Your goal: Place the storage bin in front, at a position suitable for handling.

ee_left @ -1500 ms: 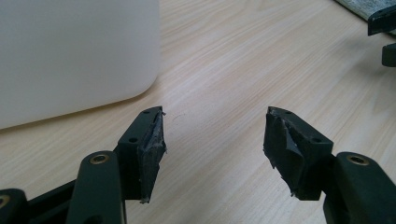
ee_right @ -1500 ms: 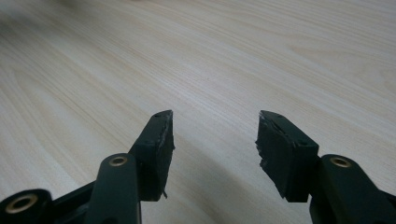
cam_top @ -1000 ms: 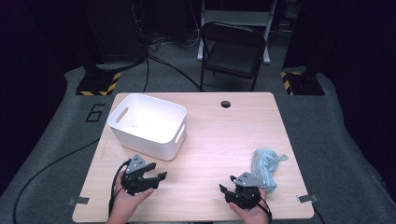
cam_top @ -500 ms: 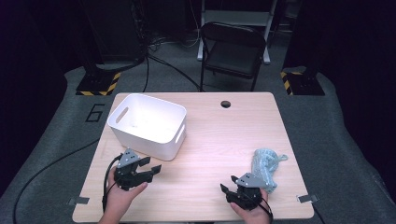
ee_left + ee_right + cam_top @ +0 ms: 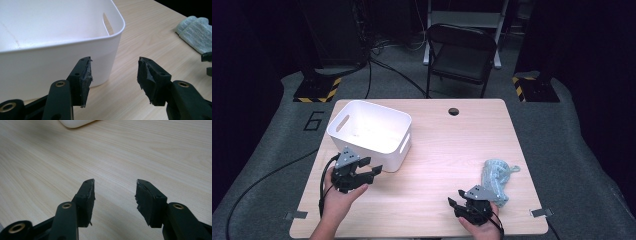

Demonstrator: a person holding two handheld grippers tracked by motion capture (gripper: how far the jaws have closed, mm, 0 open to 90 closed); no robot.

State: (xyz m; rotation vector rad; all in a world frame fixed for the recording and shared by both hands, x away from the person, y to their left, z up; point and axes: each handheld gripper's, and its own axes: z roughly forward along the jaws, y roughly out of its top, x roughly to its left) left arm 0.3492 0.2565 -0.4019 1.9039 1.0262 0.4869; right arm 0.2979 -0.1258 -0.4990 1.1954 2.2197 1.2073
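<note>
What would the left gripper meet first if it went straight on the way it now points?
Probably the near corner of the white plastic bin, just ahead of the open left gripper; depth is unclear, so it might slip past onto bare light wooden table.

white bin [image 5: 50, 37] — cropped, cloth [image 5: 195, 31] — cropped

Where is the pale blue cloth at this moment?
In the high view the cloth lies bunched on the table's right side near the front edge, just beyond the right gripper and far from the white bin.
</note>
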